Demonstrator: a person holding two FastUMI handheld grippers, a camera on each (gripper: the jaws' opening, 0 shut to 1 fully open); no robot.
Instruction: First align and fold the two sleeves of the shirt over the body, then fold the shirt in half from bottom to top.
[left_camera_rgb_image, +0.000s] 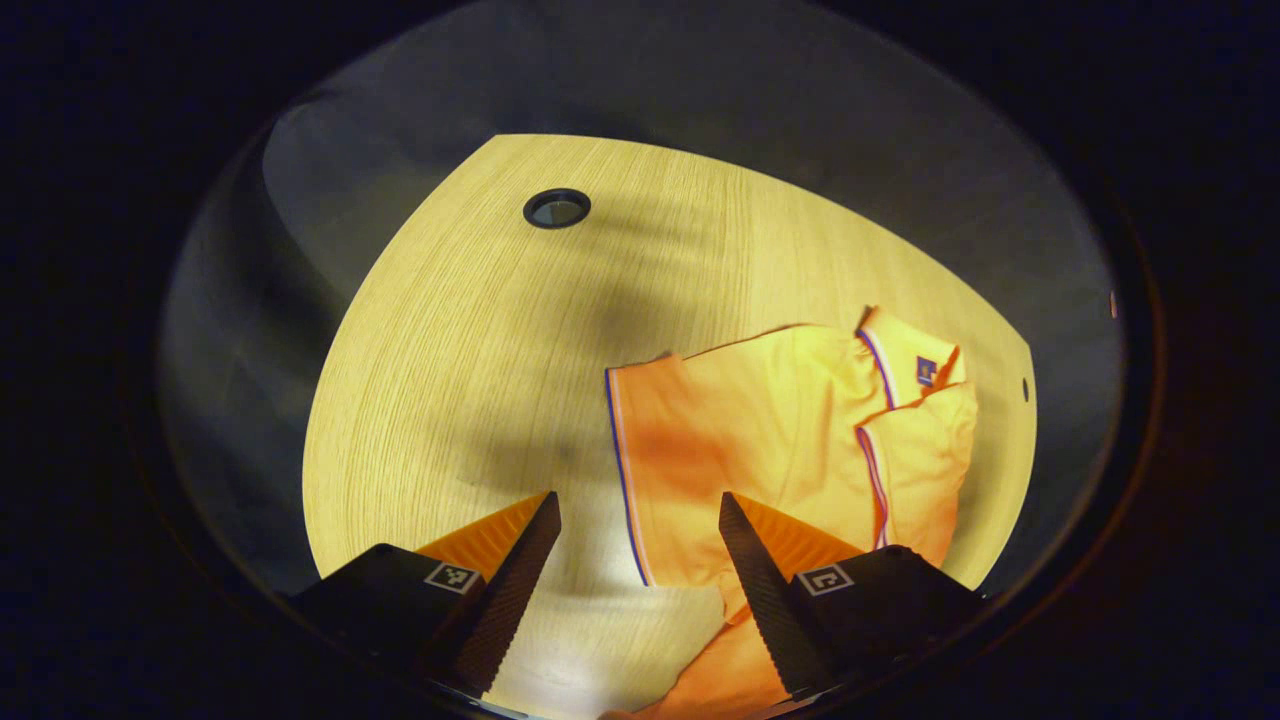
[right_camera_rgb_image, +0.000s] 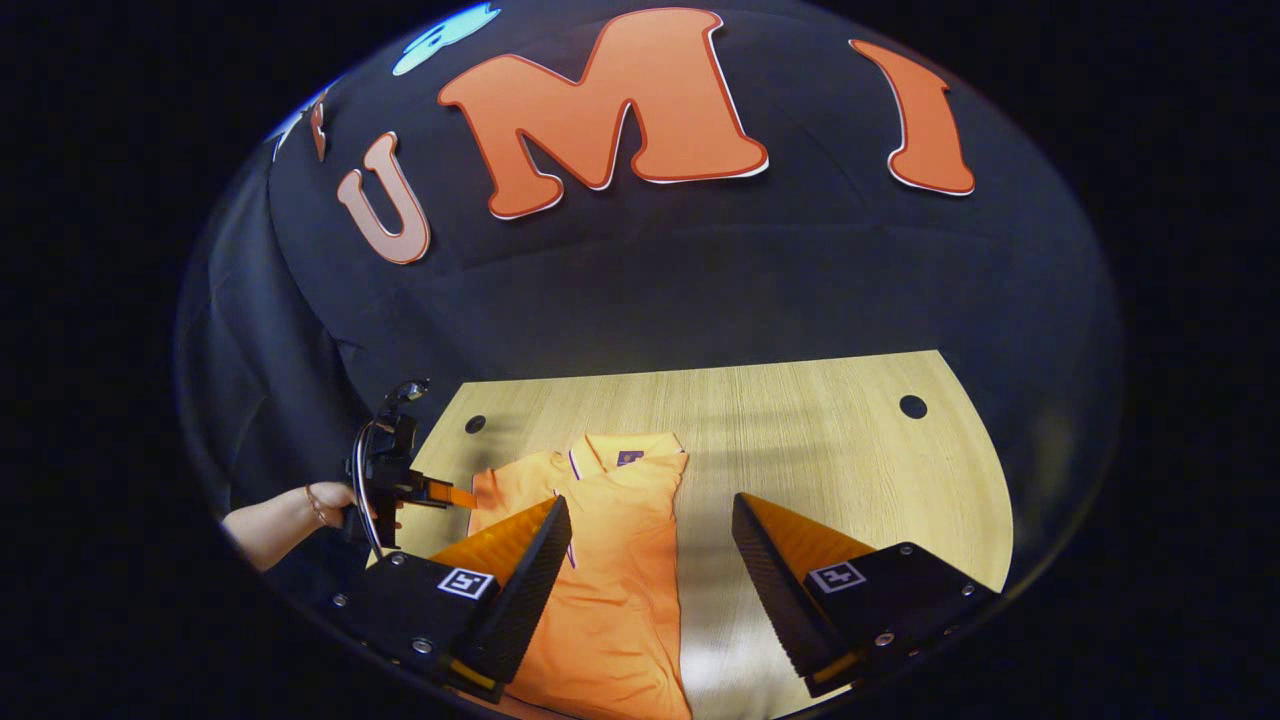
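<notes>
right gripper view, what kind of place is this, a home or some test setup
Likely a recording booth, not a home: a black cloth wall backs a bare wooden table with round holes, one orange shirt lies on it, and a hand holds the left gripper.

shirt (right_camera_rgb_image: 620, 560) hem: cut off at frame bottom | left claw (right_camera_rgb_image: 462, 496) tips: too small

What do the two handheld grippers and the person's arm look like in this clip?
Each gripper, left and right, has two wedge-shaped jaws with ribbed inner faces on blocky black bodies, each body carrying a small square black-and-white marker. In the right gripper view the left gripper appears farther off, a black frame with a looping cable, held by a hand; the forearm is bare, with a thin wrist band.
</notes>
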